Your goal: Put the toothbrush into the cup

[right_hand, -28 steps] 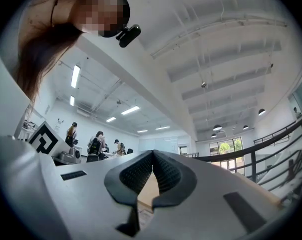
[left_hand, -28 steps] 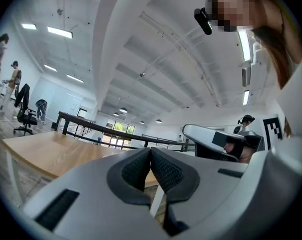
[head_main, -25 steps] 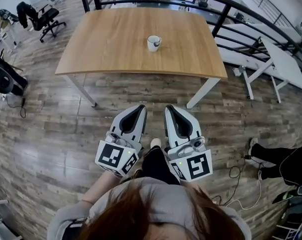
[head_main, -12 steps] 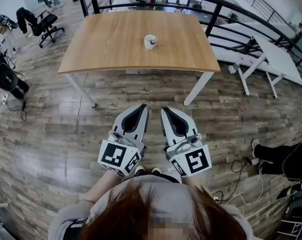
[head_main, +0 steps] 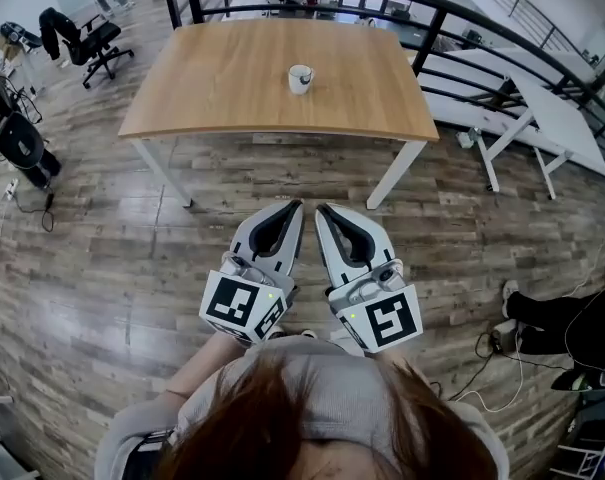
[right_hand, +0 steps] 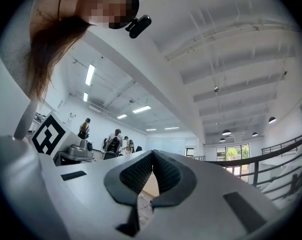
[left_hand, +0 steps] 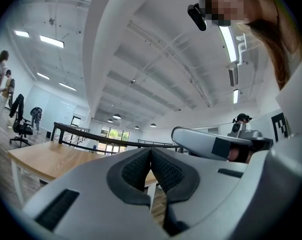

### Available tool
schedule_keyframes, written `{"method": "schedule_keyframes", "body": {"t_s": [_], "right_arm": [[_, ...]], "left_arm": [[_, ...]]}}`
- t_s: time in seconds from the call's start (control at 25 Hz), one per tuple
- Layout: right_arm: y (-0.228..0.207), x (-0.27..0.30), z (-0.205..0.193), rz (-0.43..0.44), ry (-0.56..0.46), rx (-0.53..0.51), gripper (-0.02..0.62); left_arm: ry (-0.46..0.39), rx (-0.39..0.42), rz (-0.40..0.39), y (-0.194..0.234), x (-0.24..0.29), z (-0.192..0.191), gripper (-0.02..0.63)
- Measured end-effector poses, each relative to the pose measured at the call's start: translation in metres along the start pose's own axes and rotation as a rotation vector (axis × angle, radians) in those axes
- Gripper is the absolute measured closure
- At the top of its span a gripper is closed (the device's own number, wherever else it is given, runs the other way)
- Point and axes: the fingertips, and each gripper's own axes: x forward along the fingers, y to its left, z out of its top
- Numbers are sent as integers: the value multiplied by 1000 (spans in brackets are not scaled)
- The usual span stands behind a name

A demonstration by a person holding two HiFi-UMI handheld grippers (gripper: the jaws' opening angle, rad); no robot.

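Far beyond the left claw (head_main: 293, 206) and right claw (head_main: 323, 209), both closed, stands the cup (head_main: 300, 78).

Both grippers shut, side by side out front

The left gripper (head_main: 293, 205) and right gripper (head_main: 321, 209) sit close together ahead of the person's body, fingertips angled in toward each other and nearly touching, with the bodies splaying apart behind the tips. In the left gripper view the ribbed pads (left_hand: 136, 170) meet at the tip with nothing between them. It is the same in the right gripper view: the pads are pressed together at the tip and nothing is held. Behind the fingers ride the left cube (head_main: 244, 308) and the right cube (head_main: 382, 318), just ahead of the chest. A bare left forearm (head_main: 197, 368) runs back from the left cube; the right forearm is hidden behind the hair (head_main: 282, 418).
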Motion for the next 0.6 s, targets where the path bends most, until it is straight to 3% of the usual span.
{"method": "schedule_keyframes", "body": {"t_s": [0.12, 0.6], "right_arm": [[-1, 2, 11, -10, -39, 17, 581], [-10, -1, 7, -11, -9, -27, 581]], "left_arm": [[-11, 5, 16, 5, 1, 6, 600], [-27, 15, 39, 10, 5, 15, 600]]}}
